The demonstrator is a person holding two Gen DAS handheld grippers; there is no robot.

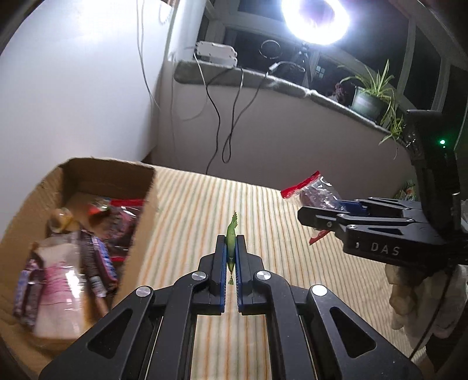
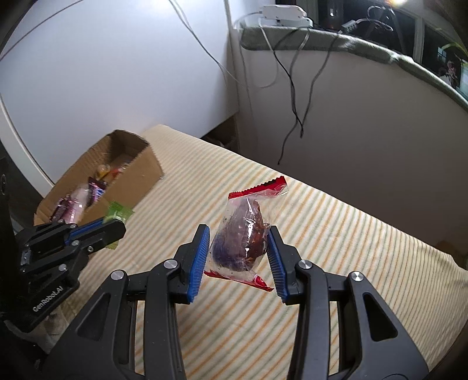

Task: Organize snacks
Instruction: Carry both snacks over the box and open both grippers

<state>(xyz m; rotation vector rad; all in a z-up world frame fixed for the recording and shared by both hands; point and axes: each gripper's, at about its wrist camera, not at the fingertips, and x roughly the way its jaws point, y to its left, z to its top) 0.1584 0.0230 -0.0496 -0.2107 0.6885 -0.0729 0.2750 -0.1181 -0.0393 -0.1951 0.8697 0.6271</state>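
My left gripper (image 1: 231, 242) is shut on a small green snack packet (image 1: 231, 236), seen edge-on above the striped cloth; the packet also shows in the right wrist view (image 2: 118, 211). My right gripper (image 2: 238, 242) is shut on a clear red-edged packet with a dark purple-brown snack (image 2: 244, 233), held above the cloth; it also shows in the left wrist view (image 1: 316, 190). A cardboard box (image 1: 140, 233) at the left holds several wrapped snacks (image 1: 58, 277). The box also shows in the right wrist view (image 2: 137, 178), beyond the left gripper (image 2: 112, 226).
A striped cloth (image 1: 263, 204) covers the surface. A white wall stands behind the box. A ledge (image 1: 263, 79) at the back carries a white power strip (image 1: 216, 52), hanging cables, a bright ring lamp (image 1: 316, 20) and a potted plant (image 1: 371, 96).
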